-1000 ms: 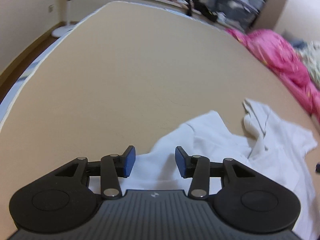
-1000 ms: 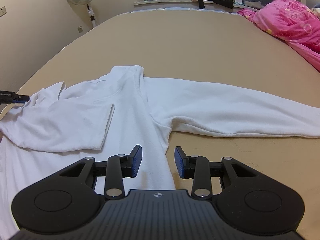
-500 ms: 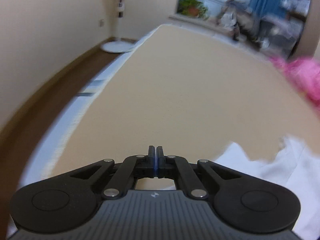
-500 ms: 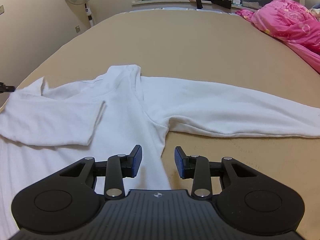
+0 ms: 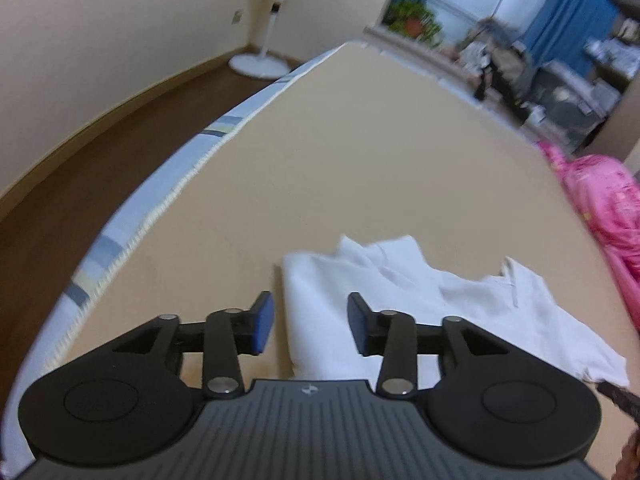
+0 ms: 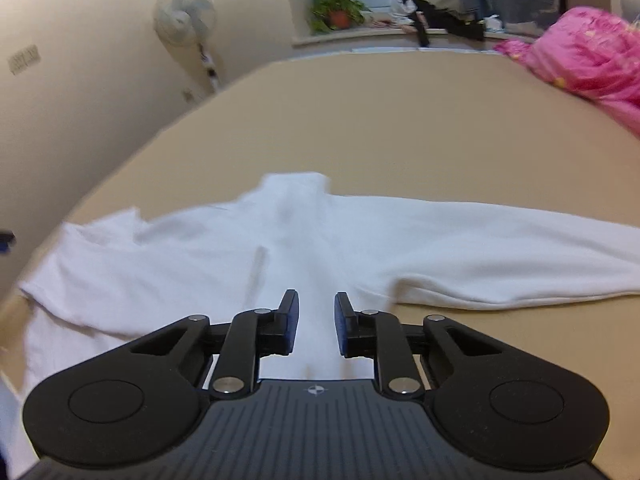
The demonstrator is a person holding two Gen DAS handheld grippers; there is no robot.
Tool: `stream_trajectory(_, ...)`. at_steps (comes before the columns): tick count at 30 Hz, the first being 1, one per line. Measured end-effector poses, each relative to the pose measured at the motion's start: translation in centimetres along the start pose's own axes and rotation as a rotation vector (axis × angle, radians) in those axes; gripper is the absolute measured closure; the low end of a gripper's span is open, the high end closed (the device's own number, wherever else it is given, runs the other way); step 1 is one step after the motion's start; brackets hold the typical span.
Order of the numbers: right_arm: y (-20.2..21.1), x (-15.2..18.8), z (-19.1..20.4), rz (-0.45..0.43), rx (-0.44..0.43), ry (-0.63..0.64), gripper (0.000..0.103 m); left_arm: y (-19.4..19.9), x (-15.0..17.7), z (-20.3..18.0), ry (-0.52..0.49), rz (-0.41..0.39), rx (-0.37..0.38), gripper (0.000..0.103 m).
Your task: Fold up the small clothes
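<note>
A white long-sleeved top lies on the tan bed. In the right wrist view its left sleeve is folded in over the body and its right sleeve stretches out to the right. My right gripper is open and empty, just above the body of the top. In the left wrist view the folded left side of the top lies ahead. My left gripper is open and empty, over the top's left folded edge.
The bed's left edge drops to a brown floor with a standing fan. A pink quilt lies at the bed's far right. A window ledge with a plant and piled clothes runs along the far end.
My left gripper was shut half a second ago and has opened; it has swung back over the top's left side. The left sleeve now lies folded flatter. The right view has tilted up slightly.
</note>
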State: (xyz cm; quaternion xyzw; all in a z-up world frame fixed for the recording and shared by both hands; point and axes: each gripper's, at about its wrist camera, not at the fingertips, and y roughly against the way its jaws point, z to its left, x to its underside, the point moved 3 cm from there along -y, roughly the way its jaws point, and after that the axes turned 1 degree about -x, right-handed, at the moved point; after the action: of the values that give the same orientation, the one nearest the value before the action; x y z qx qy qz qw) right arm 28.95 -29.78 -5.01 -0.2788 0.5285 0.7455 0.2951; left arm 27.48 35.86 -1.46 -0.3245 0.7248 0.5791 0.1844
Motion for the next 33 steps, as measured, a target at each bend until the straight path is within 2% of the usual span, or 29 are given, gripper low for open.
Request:
stream_trajectory(1, -0.4, 0.0, 0.3, 0.005, -0.025, -0.012, 0.083, -0.4, 1.5, 0.2, 0.009, 0.025, 0.002, 0.051)
stream_trajectory(2, -0.8, -0.1, 0.6, 0.014, -0.048, -0.029, 0.082, -1.1, 2.5, 0.5, 0.002, 0.108, -0.013, 0.052)
stream_trajectory(3, -1.5, -0.1, 0.9, 0.026, -0.075, -0.055, 0.082, -1.4, 3.0, 0.6, -0.016, 0.155, -0.03, 0.053)
stream_trajectory(5, -2.7, -0.1, 1.3, 0.048, -0.112, -0.101, 0.077, -1.1, 3.4, 0.7, -0.05, 0.148, -0.009, 0.05)
stream_trajectory(6, -3.5, 0.0, 1.4, 0.064, -0.123, -0.126, 0.072, -1.2, 3.7, 0.9, -0.055, 0.166, -0.003, 0.048)
stream_trajectory(9, -5.7, 0.4, 1.8, 0.107, -0.118, -0.152, 0.071, -2.7, 5.1, 1.2, -0.078, 0.258, -0.049, 0.048)
stream_trajectory(11, -7.0, 0.5, 2.1, 0.129, -0.118, -0.153, 0.071, -3.0, 5.1, 0.5, -0.152, 0.241, -0.086, 0.048)
stream_trajectory(14, -8.5, 1.0, 2.7, 0.156, -0.121, -0.14, 0.071, -3.2, 4.6, -0.4, -0.145, 0.187, -0.043, 0.048)
stream_trajectory(16, -9.1, 1.2, 3.1, 0.156, -0.112, -0.119, 0.068, -3.8, 4.6, -1.0, -0.164, 0.183, -0.044, 0.05)
stream_trajectory(17, -9.4, 1.3, 3.4, 0.145, -0.107, -0.1, 0.068, -4.1, 4.8, -1.3, -0.186, 0.187, -0.045, 0.055)
stream_trajectory(19, -9.6, 1.3, 4.0, 0.122, -0.09, -0.047, 0.077, -4.4, 4.8, -2.0, -0.244, 0.174, -0.051, 0.095)
stream_trajectory(21, -9.6, 0.9, 4.3, 0.095, -0.092, -0.025, 0.091, -3.8, 4.8, -2.1, -0.26, 0.126, -0.05, 0.097)
stream_trajectory(23, -8.8, -0.3, 4.6, 0.037, -0.119, -0.02, 0.093, -2.5, 4.5, -2.0, -0.259, 0.07, -0.045, 0.098)
stream_trajectory(26, -4.6, -4.2, 5.3, -0.182, -0.174, 0.003, 0.095, 0.7, 4.3, -2.5, -0.318, -0.026, -0.03, 0.099)
stream_trajectory(29, -1.3, -6.9, 4.9, -0.342, -0.186, 0.024, 0.095, 2.2, 6.1, -4.3, -0.493, -0.045, -0.061, 0.099)
stream_trajectory(30, -1.1, -7.0, 4.5, -0.352, -0.18, 0.038, 0.095, 2.1, 7.2, -5.1, -0.568, -0.016, -0.063, 0.098)
stream_trajectory(31, -1.8, -7.0, 3.9, -0.323, -0.148, 0.055, 0.095, 1.4, 8.4, -5.8, -0.624, 0.049, -0.04, 0.096)
stream_trajectory(32, -3.1, -6.6, 3.1, -0.263, -0.079, 0.072, 0.095, 0.6, 9.6, -6.3, -0.671, 0.128, -0.021, 0.094)
stream_trajectory(33, -5.2, -5.9, 2.0, -0.165, 0.036, 0.093, 0.094, 0.1, 10.6, -6.9, -0.73, 0.175, -0.018, 0.094)
